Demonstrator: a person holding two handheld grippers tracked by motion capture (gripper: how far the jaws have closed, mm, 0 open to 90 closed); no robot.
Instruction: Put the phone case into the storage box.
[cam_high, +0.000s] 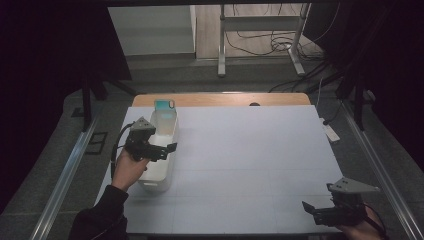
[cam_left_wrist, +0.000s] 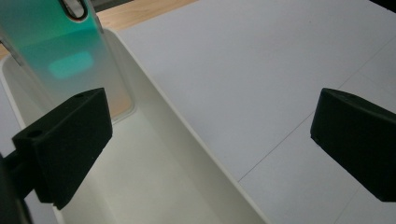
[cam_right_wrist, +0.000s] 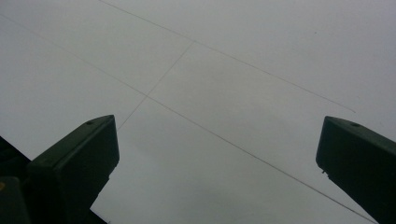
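Note:
A long white bin (cam_high: 161, 172) stands at the left side of the table. A phone with a teal back (cam_high: 165, 106) stands upright against the bin's far end, and shows up close as the phone (cam_left_wrist: 60, 60) leaning on the bin wall (cam_left_wrist: 187, 135). My left gripper (cam_high: 167, 150) hovers over the bin's middle, open and holding nothing. In the left gripper view the left gripper (cam_left_wrist: 210, 116) has one jaw over the bin's inside and the other over the table. My right gripper (cam_high: 312, 212) rests low at the table's front right corner. The right gripper (cam_right_wrist: 217, 140) is open over bare sheet.
A pale sheet (cam_high: 250, 160) covers the table, with a wooden strip (cam_high: 225, 99) bare at the back edge. A small white device (cam_high: 330, 131) lies just off the right edge. Metal rails run along both sides, and cables and a metal frame (cam_high: 260, 40) are on the floor behind.

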